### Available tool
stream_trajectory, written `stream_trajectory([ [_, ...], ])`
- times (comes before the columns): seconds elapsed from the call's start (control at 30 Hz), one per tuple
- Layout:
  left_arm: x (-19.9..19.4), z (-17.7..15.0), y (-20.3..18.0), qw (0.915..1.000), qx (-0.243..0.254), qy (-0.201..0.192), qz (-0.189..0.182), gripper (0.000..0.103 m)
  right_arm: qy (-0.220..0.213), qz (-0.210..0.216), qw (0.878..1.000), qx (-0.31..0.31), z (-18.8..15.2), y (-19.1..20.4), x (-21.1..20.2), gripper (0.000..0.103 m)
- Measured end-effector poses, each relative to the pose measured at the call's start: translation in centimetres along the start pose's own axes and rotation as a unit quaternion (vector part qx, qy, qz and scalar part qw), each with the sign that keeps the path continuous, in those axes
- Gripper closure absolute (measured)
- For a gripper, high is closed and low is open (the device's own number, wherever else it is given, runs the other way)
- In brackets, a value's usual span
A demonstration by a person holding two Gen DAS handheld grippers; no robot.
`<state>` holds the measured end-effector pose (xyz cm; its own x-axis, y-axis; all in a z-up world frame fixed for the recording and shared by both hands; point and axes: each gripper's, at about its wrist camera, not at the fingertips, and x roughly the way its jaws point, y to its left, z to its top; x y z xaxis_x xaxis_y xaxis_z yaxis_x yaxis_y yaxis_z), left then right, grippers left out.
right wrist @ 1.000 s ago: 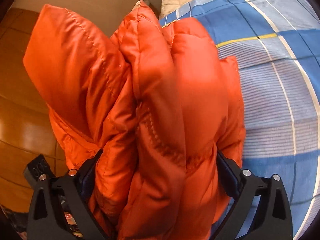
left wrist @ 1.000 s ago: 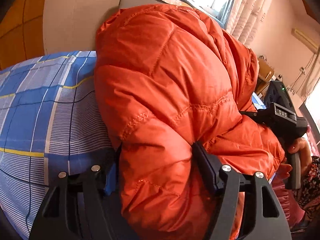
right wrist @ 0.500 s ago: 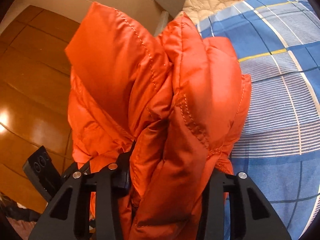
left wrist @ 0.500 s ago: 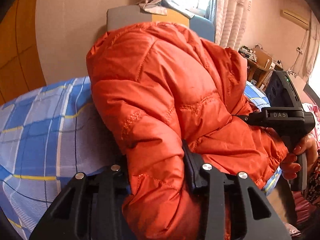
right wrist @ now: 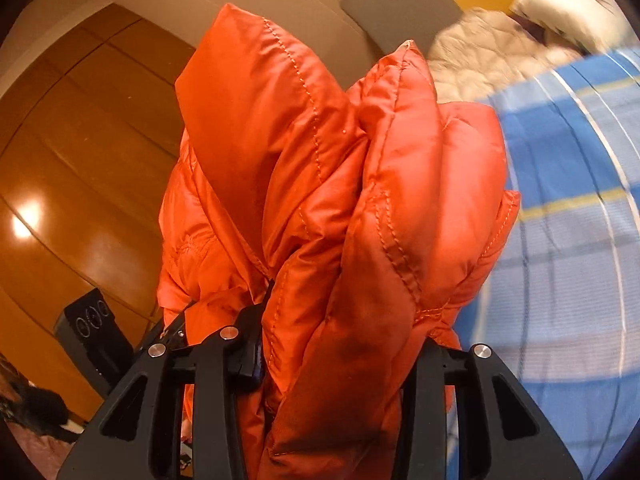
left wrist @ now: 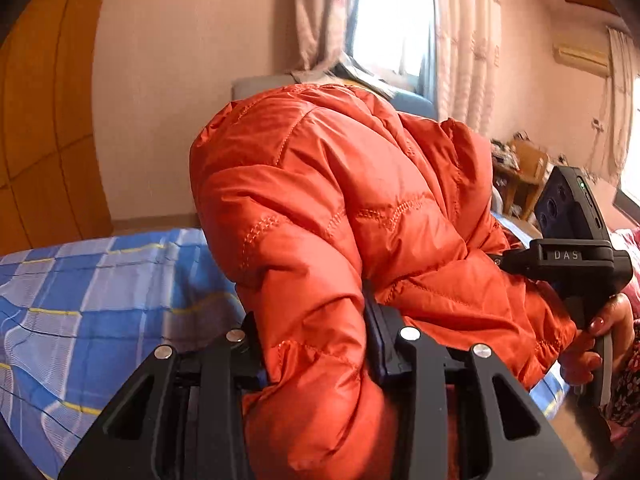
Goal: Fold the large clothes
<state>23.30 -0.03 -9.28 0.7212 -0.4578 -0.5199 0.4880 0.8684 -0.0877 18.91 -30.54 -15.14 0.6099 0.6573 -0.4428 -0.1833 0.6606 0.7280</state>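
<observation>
An orange puffer jacket (left wrist: pixel 340 232) is bunched up and held in the air above a bed with a blue checked sheet (left wrist: pixel 100 292). My left gripper (left wrist: pixel 316 344) is shut on a thick fold of the jacket. My right gripper (right wrist: pixel 340 344) is shut on another bunched part of the jacket (right wrist: pixel 360 208). The right gripper also shows in the left wrist view (left wrist: pixel 568 256), held by a hand at the jacket's right end. The jacket hides both grippers' fingertips.
The bed sheet (right wrist: pixel 568 220) lies below and to the right. A beige quilted blanket (right wrist: pixel 480 56) and a grey headboard (right wrist: pixel 400 4) are at the bed's far end. A wooden wardrobe (right wrist: pixel 80 160) stands on the left. A window with curtains (left wrist: pixel 392 20) is behind.
Both grippers have lifted the jacket higher off the bed. Both jaws have closed tighter on the fabric. More wall and window show behind.
</observation>
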Motion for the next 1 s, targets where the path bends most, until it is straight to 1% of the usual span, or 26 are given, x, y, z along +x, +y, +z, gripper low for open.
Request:
stream_trajectory([
  [0.13,1.2,0.8,2.9,0.9996,-0.018,-0.002,0.021,0.068,0.007,-0.004,1.0,-0.014,1.8,0.8,3.9,0.065],
  [0.27,3.9,0.4,5.9,0.9982,-0.035,0.018,0.046,0.067,0.017,-0.029,0.999,-0.019,3.3,1.4,7.2,0.065],
  [0.3,4.9,0.0,6.9,0.9975,-0.039,0.028,0.051,0.067,0.02,-0.041,0.999,-0.021,3.4,1.4,8.1,0.065],
  [0.4,7.5,-1.6,8.5,0.995,-0.049,0.061,0.062,0.066,0.024,-0.092,0.995,-0.03,3.2,1.1,10.1,0.065],
  [0.5,8.4,-3.6,8.5,0.9949,-0.036,0.061,0.072,0.061,0.01,-0.127,0.991,-0.035,2.6,0.1,10.6,0.058],
  [0.57,8.4,-4.2,8.7,0.9945,-0.046,0.065,0.068,0.058,0.008,-0.139,0.989,-0.041,2.1,-0.1,10.6,0.054],
  [0.6,8.4,-4.4,8.9,0.9942,-0.054,0.067,0.064,0.058,0.006,-0.145,0.988,-0.044,1.9,0.0,10.4,0.053],
  [0.67,8.3,-4.4,8.9,0.9939,-0.053,0.07,0.066,0.055,0.006,-0.158,0.987,-0.042,1.8,0.5,10.4,0.051],
  [0.7,8.2,-4.4,8.9,0.9934,-0.052,0.074,0.07,0.054,0.007,-0.16,0.986,-0.036,1.7,0.7,10.3,0.05],
  [0.73,8.0,-4.4,8.9,0.9929,-0.055,0.076,0.072,0.053,0.006,-0.163,0.986,-0.03,1.6,1.0,10.0,0.046],
  [0.77,7.8,-4.4,9.0,0.9922,-0.064,0.078,0.073,0.051,0.005,-0.166,0.986,-0.027,1.7,1.2,9.9,0.04],
  [0.8,7.4,-4.4,9.1,0.9914,-0.074,0.078,0.074,0.047,0.003,-0.171,0.985,-0.026,1.6,1.4,9.7,0.037],
  [0.9,6.5,-4.8,9.5,0.9895,-0.096,0.076,0.077,0.041,0.001,-0.176,0.984,-0.036,2.2,1.4,9.9,0.035],
  [0.93,6.3,-4.9,9.7,0.989,-0.1,0.075,0.08,0.04,0.001,-0.177,0.984,-0.037,2.0,1.8,9.6,0.033],
  [0.97,5.8,-5.1,9.6,0.9886,-0.1,0.074,0.085,0.038,0.001,-0.176,0.984,-0.036,2.7,1.2,10.1,0.033],
  [1.0,5.3,-5.2,9.4,0.9881,-0.1,0.071,0.093,0.036,0.001,-0.176,0.984,-0.036,2.8,1.3,10.0,0.033],
])
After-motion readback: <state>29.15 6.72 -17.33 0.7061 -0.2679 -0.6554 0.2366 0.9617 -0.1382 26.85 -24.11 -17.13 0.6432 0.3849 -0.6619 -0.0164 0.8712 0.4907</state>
